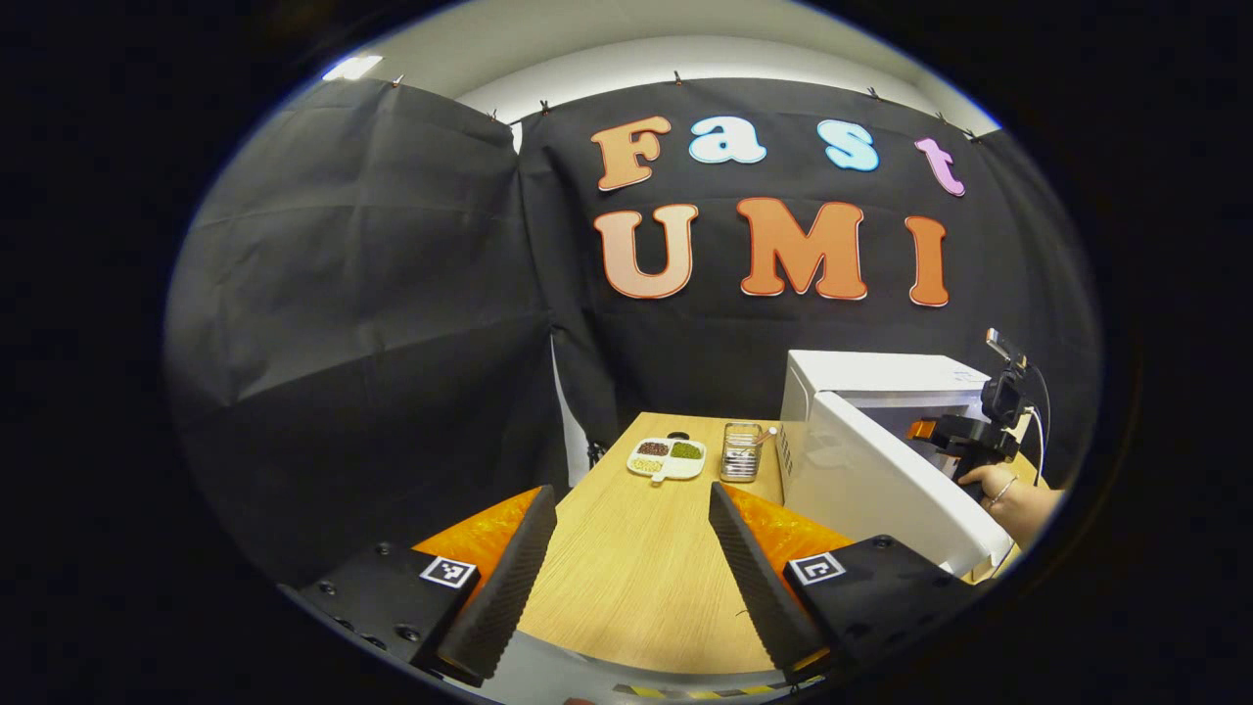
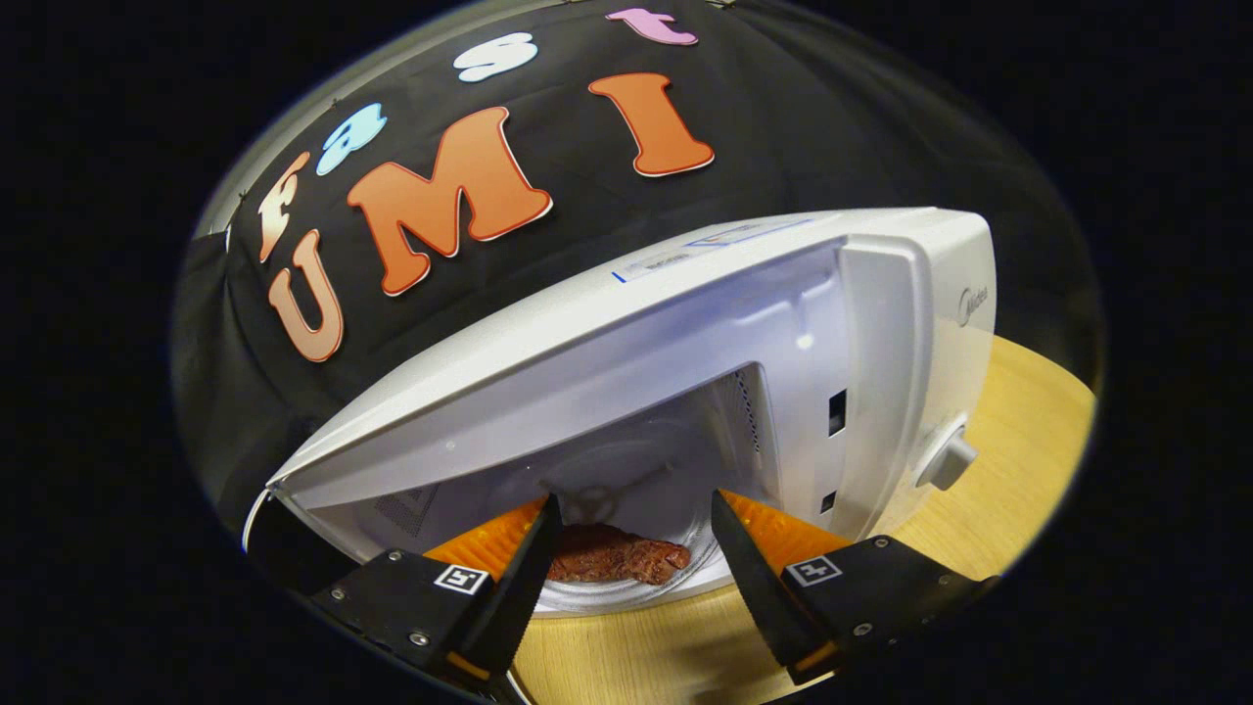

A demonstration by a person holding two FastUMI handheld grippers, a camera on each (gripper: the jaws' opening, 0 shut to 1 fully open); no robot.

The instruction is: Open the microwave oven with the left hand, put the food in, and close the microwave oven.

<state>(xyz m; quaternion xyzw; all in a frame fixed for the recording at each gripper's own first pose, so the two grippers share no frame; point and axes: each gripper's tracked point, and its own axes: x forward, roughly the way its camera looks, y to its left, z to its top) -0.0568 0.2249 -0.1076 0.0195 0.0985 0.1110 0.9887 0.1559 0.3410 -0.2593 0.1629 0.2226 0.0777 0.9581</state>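
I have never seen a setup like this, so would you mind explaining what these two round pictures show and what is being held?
A person holds a two-finger gripper in each hand, and each gripper carries a fisheye camera looking along its own fingers.

In the left gripper view, the left gripper is open and holds nothing, above a wooden table. On the table are a divided dish of beans, a clear jar, and a white microwave with its door swung open. Beside it you see the person's hand with the other gripper.

In the right gripper view, the right gripper is open in front of the microwave's cavity. The food, a brownish piece, lies on the glass plate inside, released.
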